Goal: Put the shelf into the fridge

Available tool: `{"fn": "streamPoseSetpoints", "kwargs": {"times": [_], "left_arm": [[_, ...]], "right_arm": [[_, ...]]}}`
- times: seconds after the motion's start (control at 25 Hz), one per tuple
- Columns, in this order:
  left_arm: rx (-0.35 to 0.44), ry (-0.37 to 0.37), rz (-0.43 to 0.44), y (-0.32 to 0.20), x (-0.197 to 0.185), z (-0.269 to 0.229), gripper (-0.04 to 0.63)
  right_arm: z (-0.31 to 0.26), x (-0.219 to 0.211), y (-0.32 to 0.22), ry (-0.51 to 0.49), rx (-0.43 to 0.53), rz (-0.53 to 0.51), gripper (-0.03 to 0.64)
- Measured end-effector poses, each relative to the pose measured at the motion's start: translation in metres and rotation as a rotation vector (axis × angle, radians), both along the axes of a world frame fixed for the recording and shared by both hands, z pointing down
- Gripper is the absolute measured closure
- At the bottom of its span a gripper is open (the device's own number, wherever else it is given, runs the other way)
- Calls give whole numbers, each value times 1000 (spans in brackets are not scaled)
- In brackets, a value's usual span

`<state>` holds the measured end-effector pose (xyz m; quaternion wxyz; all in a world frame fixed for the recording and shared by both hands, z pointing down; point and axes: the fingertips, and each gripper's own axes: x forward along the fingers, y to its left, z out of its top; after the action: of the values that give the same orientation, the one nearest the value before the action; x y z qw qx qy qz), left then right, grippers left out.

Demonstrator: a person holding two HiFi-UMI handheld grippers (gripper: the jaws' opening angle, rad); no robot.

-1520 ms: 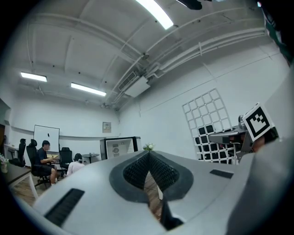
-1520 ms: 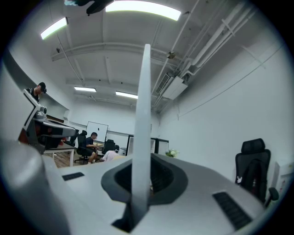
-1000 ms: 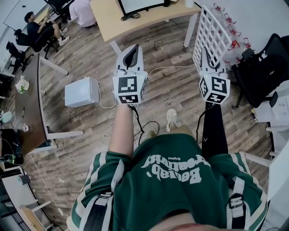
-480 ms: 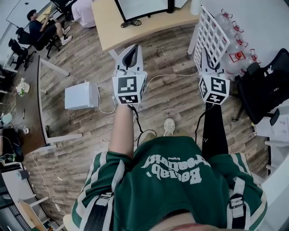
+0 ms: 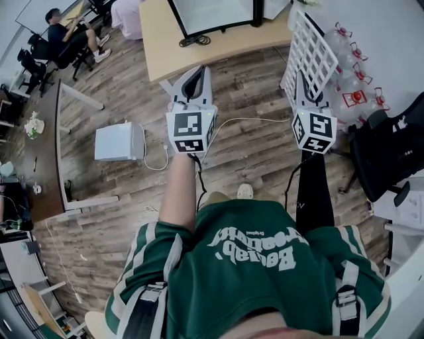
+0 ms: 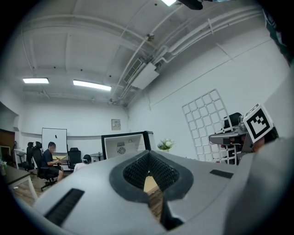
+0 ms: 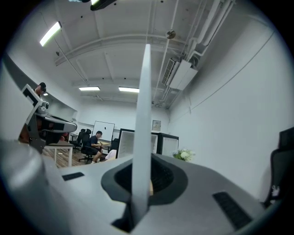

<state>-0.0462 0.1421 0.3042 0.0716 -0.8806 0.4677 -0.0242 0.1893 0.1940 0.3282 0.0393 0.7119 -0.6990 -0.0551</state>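
Note:
A white wire-grid shelf [image 5: 308,49] stands on edge, upright, with my right gripper [image 5: 303,76] shut on its lower rim. In the right gripper view the shelf [image 7: 142,137] shows edge-on as a thin white bar running up from between the jaws [image 7: 140,183]. My left gripper [image 5: 193,69] is held level to the left of it, shut, with nothing in it. From the left gripper view [image 6: 148,176] the shelf [image 6: 202,124] shows to the right. Ahead, on a wooden table [image 5: 165,40], stands a black-framed white cabinet [image 5: 212,12], seemingly the fridge [image 6: 124,147].
A small white box [image 5: 119,141] sits on the wood floor at left, with cables trailing beside it. A long dark desk [image 5: 43,152] runs along the left. Water bottles [image 5: 351,73] and a black chair [image 5: 391,142] stand at right. A seated person [image 5: 56,33] is far left.
The wooden table and the black-framed cabinet have come nearer as I walk forward. Both grippers keep the same pose, the shelf still in the right one.

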Motion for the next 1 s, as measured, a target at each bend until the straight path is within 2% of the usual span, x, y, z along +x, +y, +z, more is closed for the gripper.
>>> {"fn": "streamPoseSetpoints", "kwargs": {"times": [0.6, 1.0], "left_arm": [[3, -2, -20, -58, 17, 3, 595], [20, 10, -6, -131, 18, -4, 595]], "right_arm": [[-3, 14, -63, 46, 11, -34, 589], [-10, 12, -137, 82, 18, -34, 589]]}}
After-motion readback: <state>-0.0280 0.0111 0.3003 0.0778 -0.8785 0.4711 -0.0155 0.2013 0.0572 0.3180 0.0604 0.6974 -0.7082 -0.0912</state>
